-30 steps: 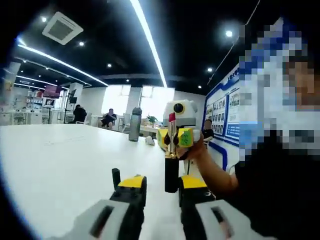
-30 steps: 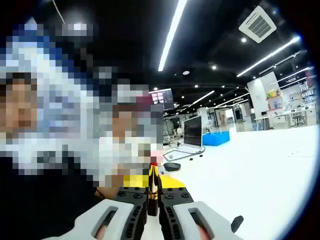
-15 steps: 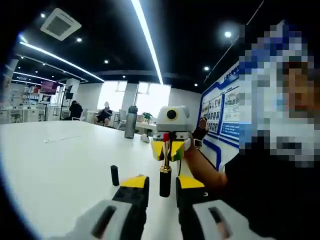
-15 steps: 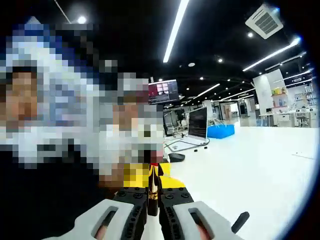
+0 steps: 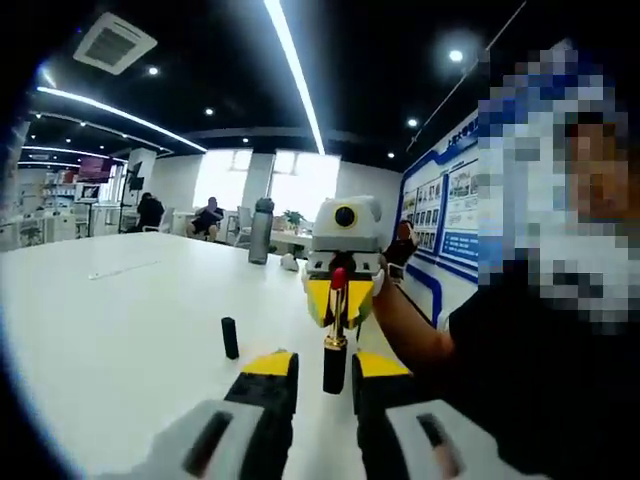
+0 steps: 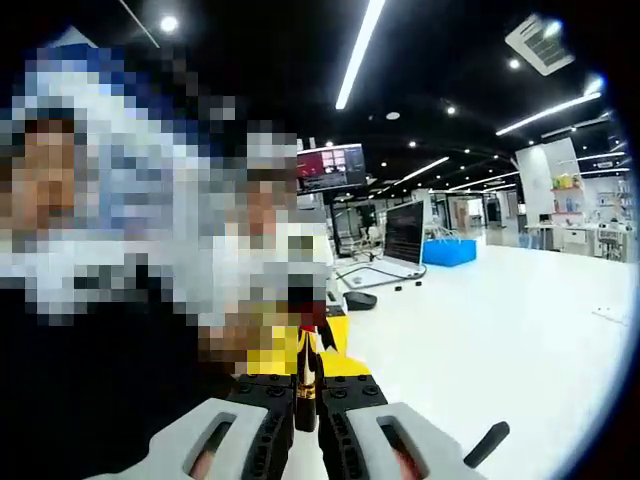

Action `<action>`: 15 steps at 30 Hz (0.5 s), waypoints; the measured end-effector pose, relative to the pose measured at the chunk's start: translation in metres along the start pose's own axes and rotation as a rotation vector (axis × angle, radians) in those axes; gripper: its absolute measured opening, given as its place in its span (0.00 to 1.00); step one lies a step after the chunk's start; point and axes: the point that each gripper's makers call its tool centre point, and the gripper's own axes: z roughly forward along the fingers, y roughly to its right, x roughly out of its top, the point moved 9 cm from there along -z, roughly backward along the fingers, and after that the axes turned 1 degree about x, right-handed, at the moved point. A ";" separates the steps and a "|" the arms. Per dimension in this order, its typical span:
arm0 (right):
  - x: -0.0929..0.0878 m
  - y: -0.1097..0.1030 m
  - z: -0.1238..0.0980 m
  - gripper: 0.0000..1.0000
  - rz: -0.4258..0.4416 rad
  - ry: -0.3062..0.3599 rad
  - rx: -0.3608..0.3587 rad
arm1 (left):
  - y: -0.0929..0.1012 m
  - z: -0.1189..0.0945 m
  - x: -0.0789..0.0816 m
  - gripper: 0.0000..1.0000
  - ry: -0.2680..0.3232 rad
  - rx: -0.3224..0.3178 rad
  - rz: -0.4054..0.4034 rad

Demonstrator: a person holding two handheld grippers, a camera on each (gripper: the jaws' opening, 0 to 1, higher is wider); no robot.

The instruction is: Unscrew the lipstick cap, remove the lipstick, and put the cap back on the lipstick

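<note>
Left gripper view: my left gripper (image 5: 324, 372) has its jaws narrow, closed on the black lower tube of the lipstick (image 5: 334, 352), held upright between the yellow-tipped jaws. Gold band above the black part, red stick exposed on top. Just past it my right gripper (image 5: 341, 298) faces back at me, yellow jaws either side of the red tip; contact there I cannot tell. My hand and forearm (image 5: 408, 335) run off to the right behind it.

Lipstick cap (image 5: 230, 338), small black cylinder, stands upright on the white bench (image 5: 110, 320), left of the lipstick and apart from both grippers. Farther back on the bench: a dark water bottle (image 5: 260, 231), upright. People sit at the far end by bright windows.

Right gripper view: my right gripper (image 6: 307, 398) has its jaws nearly together around the lipstick (image 6: 306, 366), gold and black section between the black fingertips, red tip pointing away. Yellow jaws of the left gripper (image 6: 270, 352) sit right behind. Black cap (image 6: 487, 445) lies low right on the bench (image 6: 480, 330). Beyond: a computer mouse (image 6: 359, 300), a monitor (image 6: 404, 232), a blue box (image 6: 449, 251).
</note>
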 end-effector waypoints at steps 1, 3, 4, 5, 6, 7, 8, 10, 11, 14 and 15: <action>0.000 0.000 0.000 0.05 0.004 0.001 -0.002 | 0.000 0.000 0.000 0.23 0.000 0.002 0.001; 0.000 0.001 0.000 0.05 0.008 0.003 -0.004 | -0.001 0.001 -0.001 0.23 0.003 0.006 0.000; 0.000 0.001 -0.001 0.05 0.008 0.005 -0.007 | -0.001 0.001 -0.001 0.23 0.006 0.007 0.000; 0.001 0.002 -0.001 0.05 0.009 0.012 -0.015 | -0.001 0.002 -0.001 0.23 0.011 0.008 -0.001; 0.002 0.003 -0.003 0.05 0.012 0.022 -0.024 | -0.001 0.002 0.000 0.23 0.019 0.011 0.001; 0.003 0.004 -0.004 0.05 0.013 0.028 -0.029 | -0.002 0.002 0.001 0.24 0.030 0.016 0.003; 0.005 0.006 -0.006 0.05 0.016 0.047 -0.049 | -0.002 0.003 0.003 0.24 0.046 0.023 0.004; 0.009 0.010 -0.010 0.05 0.033 0.086 -0.084 | -0.006 0.004 0.009 0.24 0.110 0.067 0.015; 0.011 0.012 -0.012 0.05 0.041 0.108 -0.096 | -0.008 0.004 0.011 0.25 0.140 0.089 0.028; 0.014 0.017 -0.019 0.05 0.068 0.150 -0.123 | -0.007 0.010 0.013 0.29 0.168 0.115 0.047; 0.016 0.017 -0.021 0.05 0.073 0.162 -0.132 | -0.007 0.012 0.013 0.30 0.170 0.119 0.050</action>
